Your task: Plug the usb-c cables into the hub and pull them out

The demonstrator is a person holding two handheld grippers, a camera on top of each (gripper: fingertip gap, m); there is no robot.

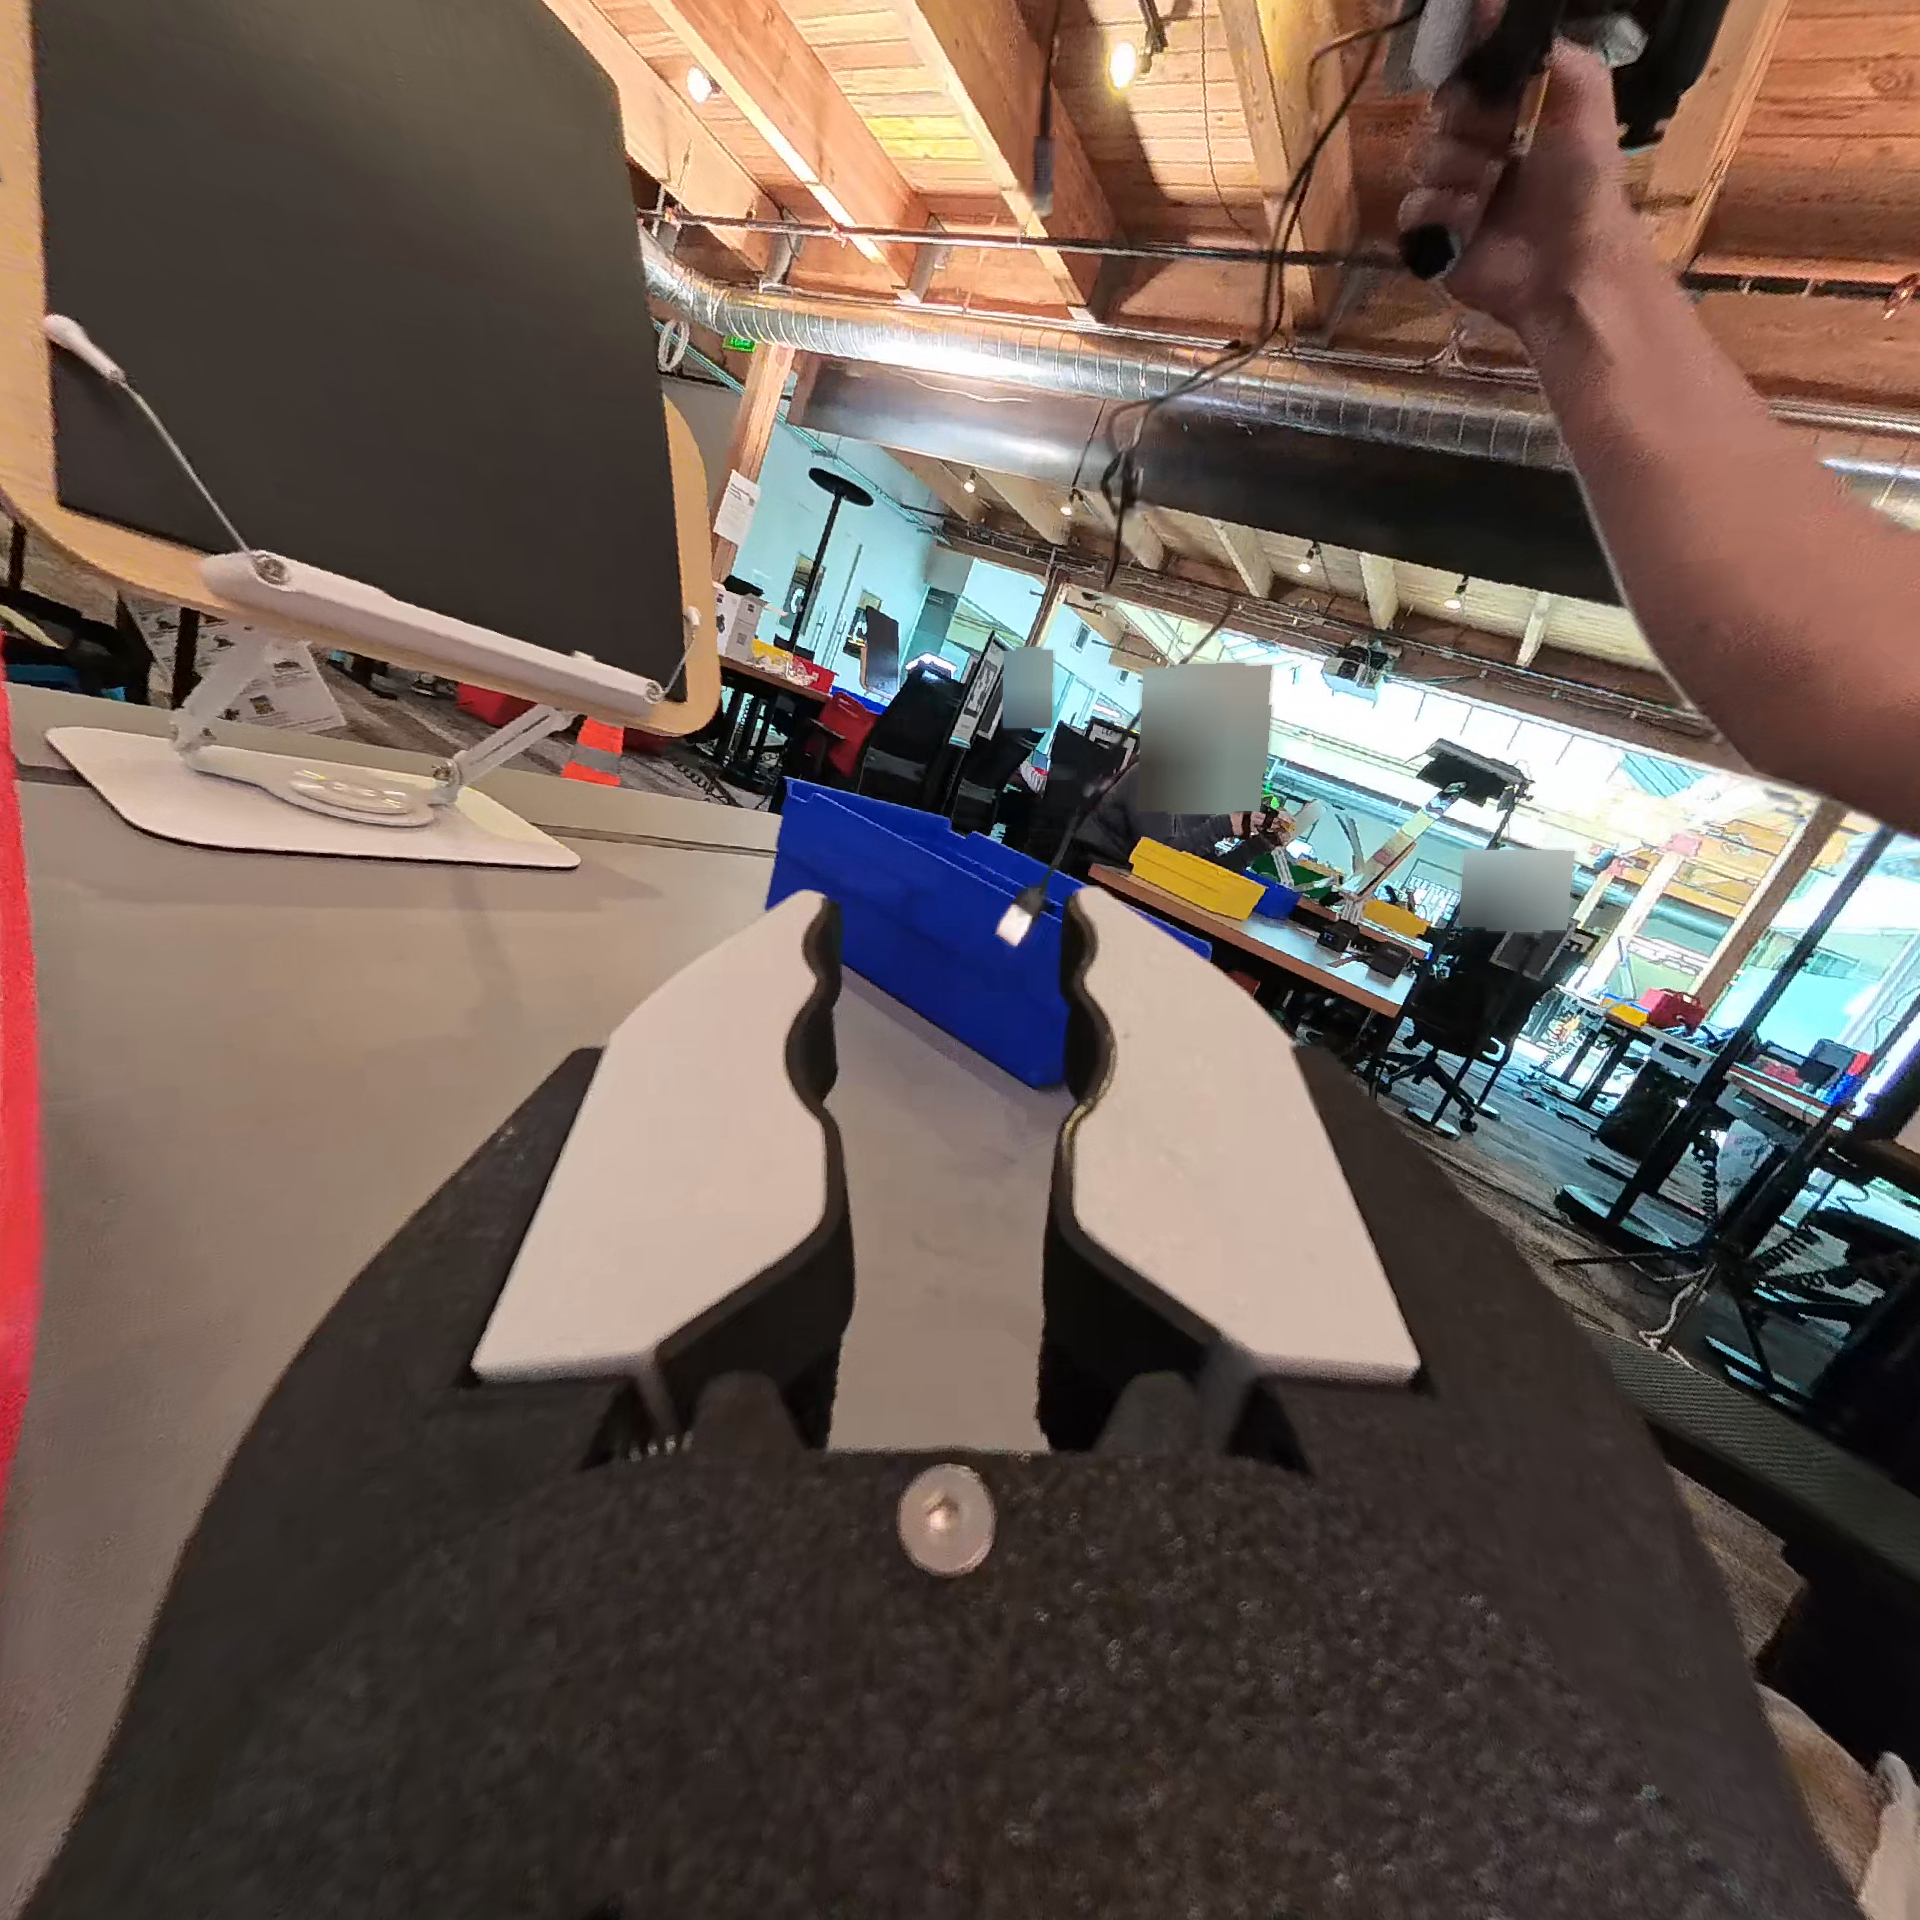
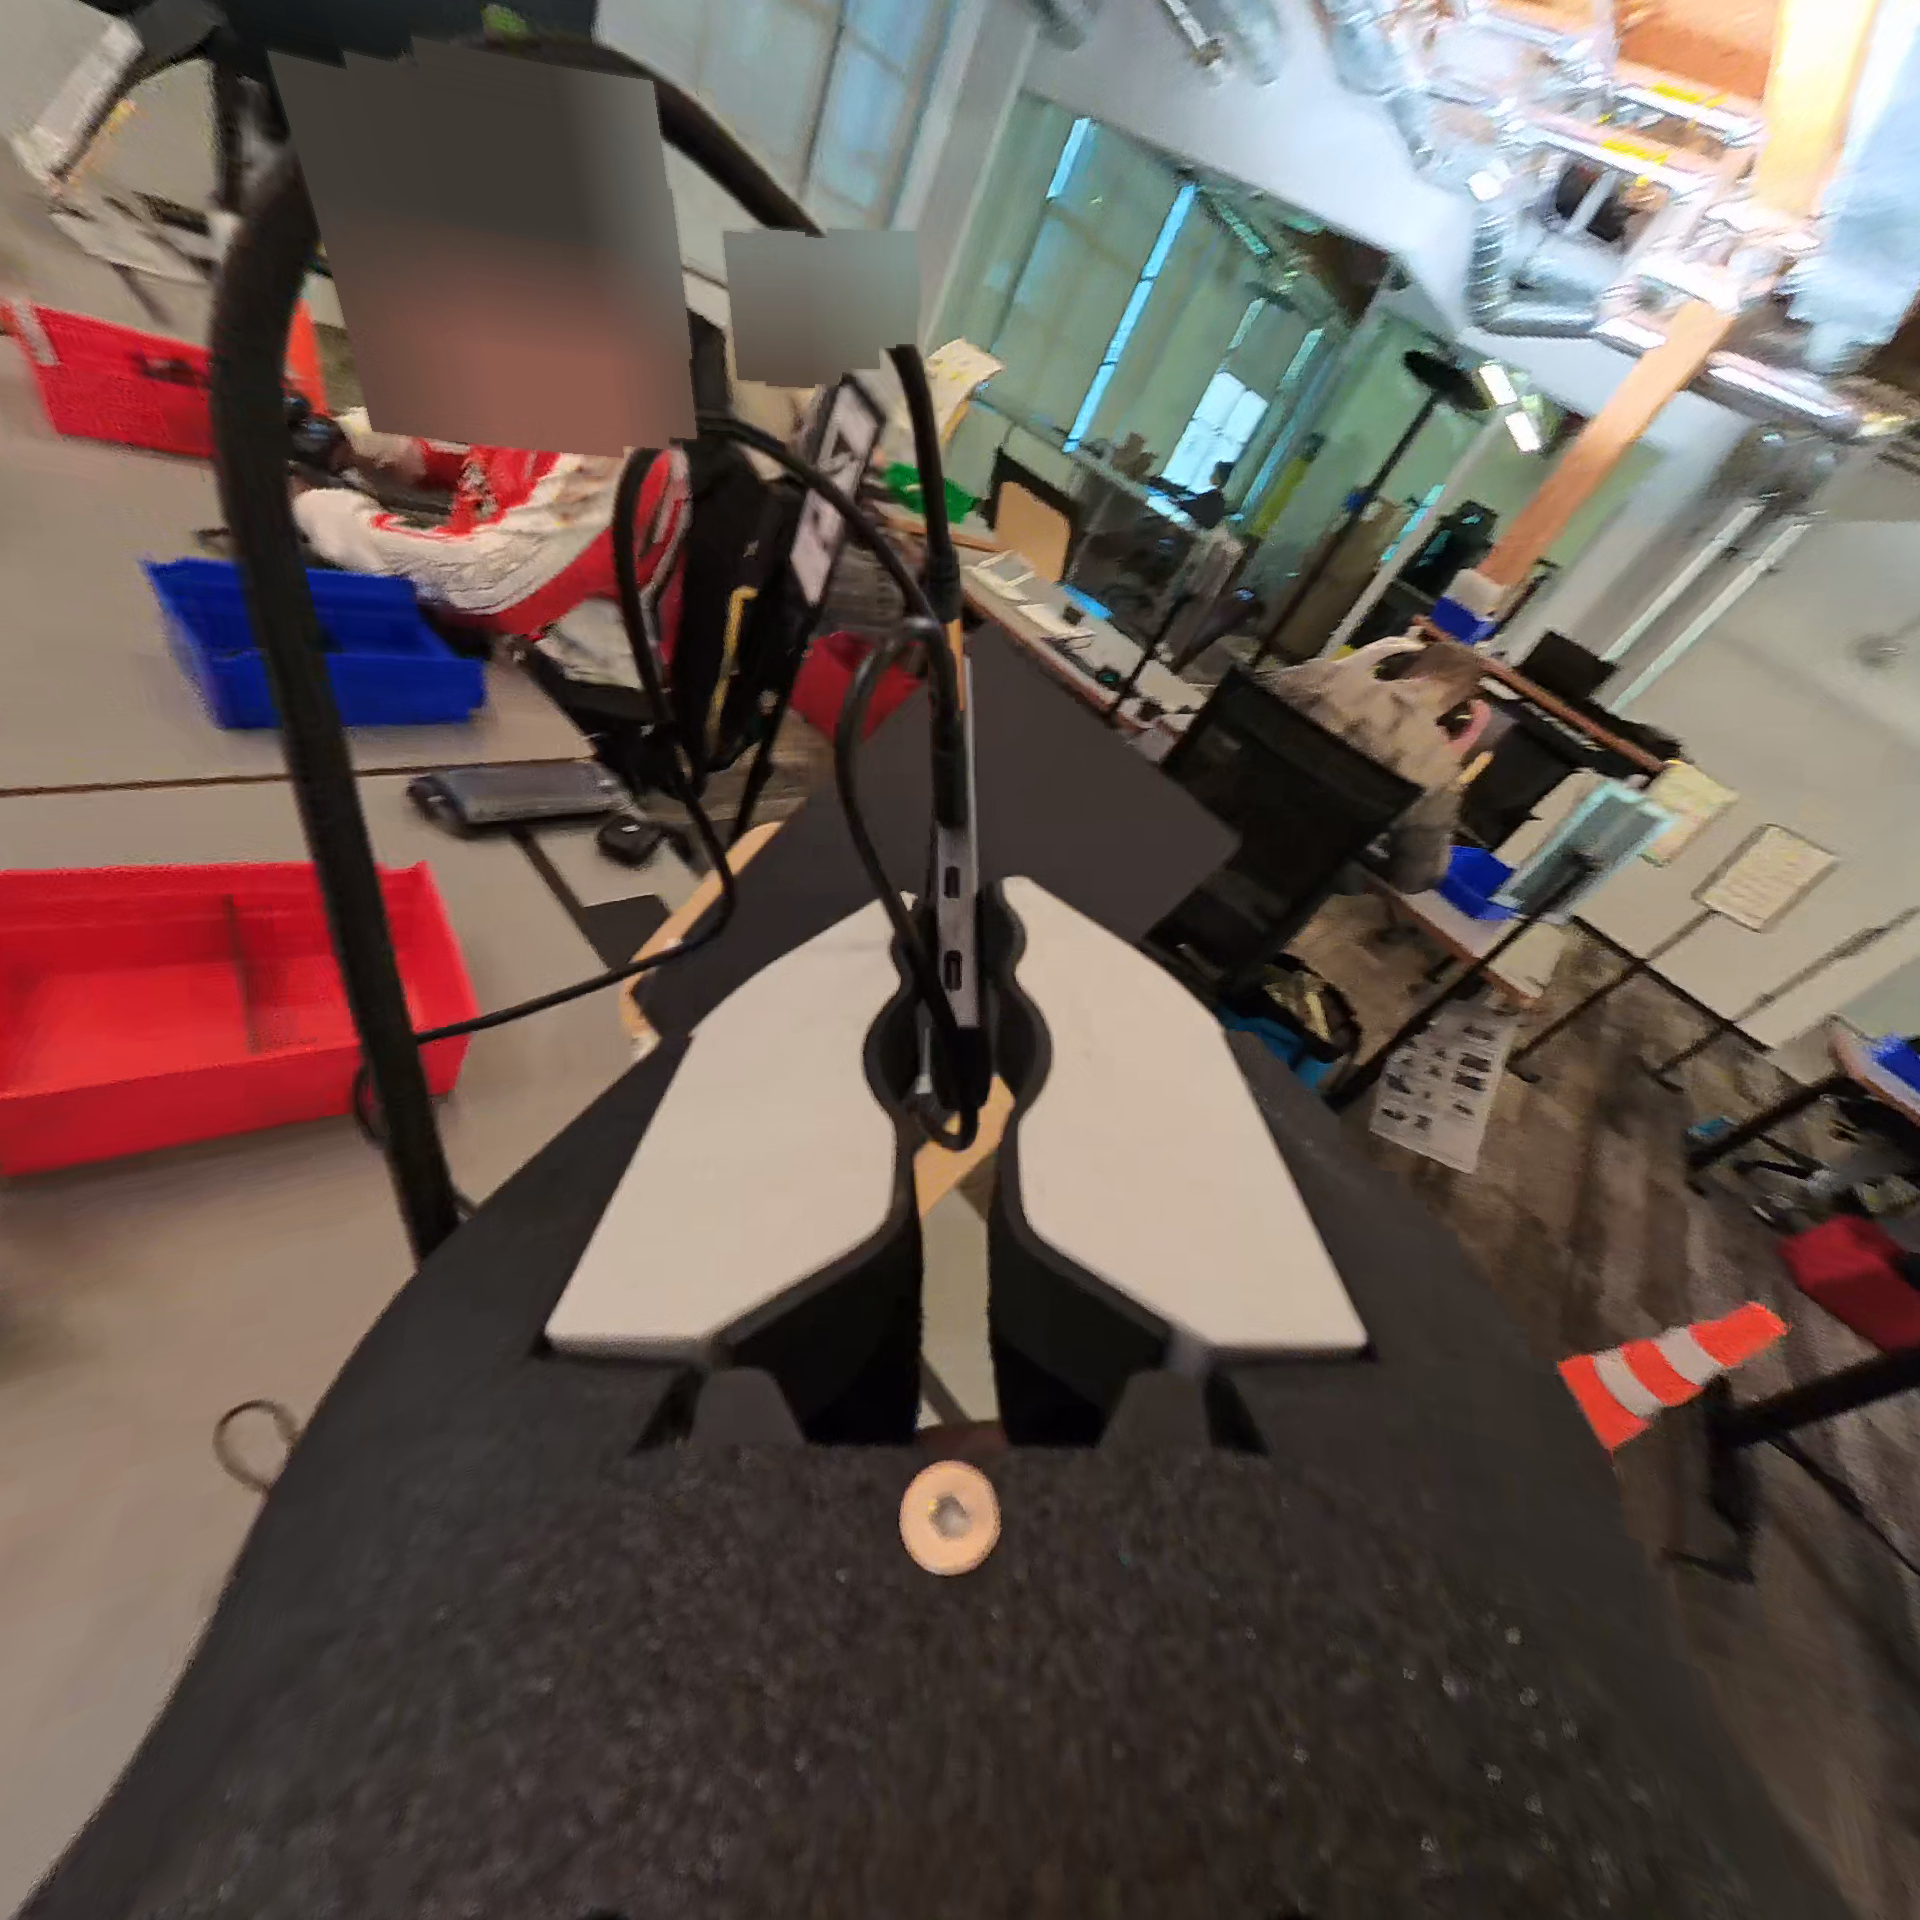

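My left gripper (image 1: 951, 925) is open and empty, low over the grey table (image 1: 312, 1039). A black usb-c cable (image 1: 1081, 810) hangs down from a person's raised hand (image 1: 1507, 208). Its silver plug (image 1: 1013, 920) dangles free near my right fingertip (image 1: 1086, 925), in line with the gap. My right gripper (image 2: 958, 899) is shut on the slim grey hub (image 2: 954, 862) and holds it on end in the air, side ports showing. A thick black lead (image 2: 930, 499) leaves the hub's top, and thin black cables (image 2: 857, 748) loop beside it.
A blue bin (image 1: 914, 935) stands just beyond my left fingers. A black board on a white stand (image 1: 343, 312) is at the far left, also below the hub (image 2: 1091, 810). A red bin (image 2: 208, 997), a blue bin (image 2: 312, 644) and a black gooseneck (image 2: 312, 675) are left. The tips of one gripper are about 60 centimeters away from the tips of the other.
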